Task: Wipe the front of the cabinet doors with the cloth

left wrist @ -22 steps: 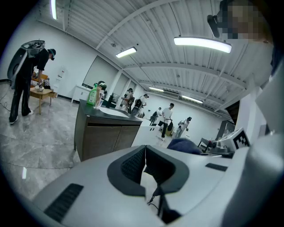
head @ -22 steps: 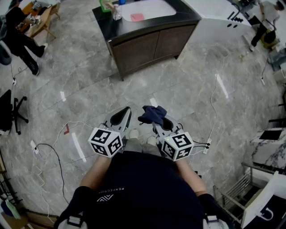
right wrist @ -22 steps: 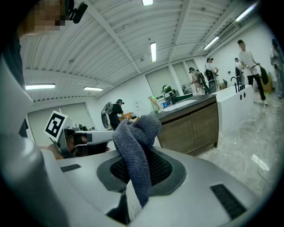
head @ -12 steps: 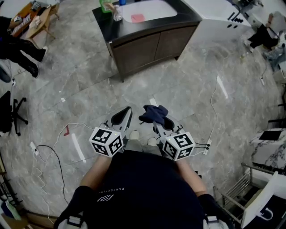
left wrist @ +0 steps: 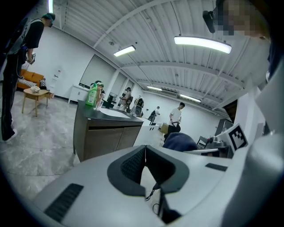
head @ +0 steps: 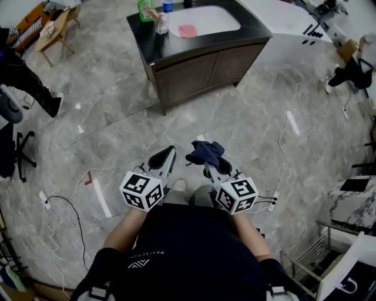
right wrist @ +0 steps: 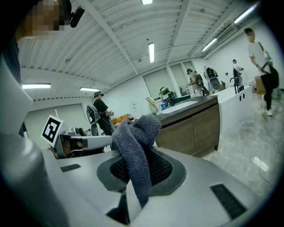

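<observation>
While both grippers stay low and close to the wearer's body, little changes in the hands. The right gripper [right wrist: 137, 155] keeps its jaws closed on the cloth [right wrist: 137, 128], which bunches above them and trails down between them. The left gripper [left wrist: 144, 148] keeps its jaws together on nothing.

What shifts is the head view. The cabinet [head: 205, 64] sits a little lower in it, and more of its top shows, with a green bottle [head: 145, 8] and a pink piece [head: 188, 30]. A bystander [head: 23, 82] at the left edge has walked on.

The doors [head: 188, 73] lie well apart from the cloth, across bare floor [head: 247, 129], and both gripper views see them only from a distance. I judge that wiping has not begun. The change reads as the gaze lifting toward the cabinet, and the whole approach is yet to be made.
</observation>
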Motion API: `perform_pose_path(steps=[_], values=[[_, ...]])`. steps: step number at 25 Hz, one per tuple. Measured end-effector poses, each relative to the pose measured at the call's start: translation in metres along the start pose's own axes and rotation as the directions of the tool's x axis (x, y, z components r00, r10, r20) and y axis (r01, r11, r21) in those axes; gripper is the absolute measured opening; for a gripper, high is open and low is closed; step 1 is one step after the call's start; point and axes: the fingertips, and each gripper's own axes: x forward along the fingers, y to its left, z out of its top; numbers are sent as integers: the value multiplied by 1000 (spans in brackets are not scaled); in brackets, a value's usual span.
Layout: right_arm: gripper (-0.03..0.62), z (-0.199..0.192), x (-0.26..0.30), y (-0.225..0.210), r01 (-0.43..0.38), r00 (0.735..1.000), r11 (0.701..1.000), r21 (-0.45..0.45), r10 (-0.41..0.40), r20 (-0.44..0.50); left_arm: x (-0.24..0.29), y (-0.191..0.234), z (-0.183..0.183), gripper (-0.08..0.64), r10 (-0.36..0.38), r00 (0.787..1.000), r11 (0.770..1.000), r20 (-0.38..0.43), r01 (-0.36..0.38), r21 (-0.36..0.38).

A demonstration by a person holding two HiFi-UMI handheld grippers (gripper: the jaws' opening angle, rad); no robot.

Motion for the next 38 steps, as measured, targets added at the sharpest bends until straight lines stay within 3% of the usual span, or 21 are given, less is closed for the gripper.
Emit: perform_pose_path(steps=[10, 17, 23, 31, 38], values=[[71, 9, 26, -37, -13, 999, 1000, 5, 13, -44, 42, 9, 7, 9, 5, 1000, 1000, -7, -5, -6], [71, 34, 41, -85, -93, 994, 995, -20, 92, -66, 102, -2, 20, 9, 40, 999, 998, -9, -40, 47], [71, 36, 59, -114, -164, 981, 986, -7, 163, -104, 130, -3, 30, 9, 109, 994, 994, 4, -109, 29], [71, 37, 104, -115, -238, 961, 971, -37, 230, -155, 129, 32, 38, 9, 209, 977, 978, 32, -209, 8], [71, 34, 155, -109, -278, 947, 954, -108, 253, -199, 138, 79, 34, 9, 243, 969, 970, 47, -242, -27]])
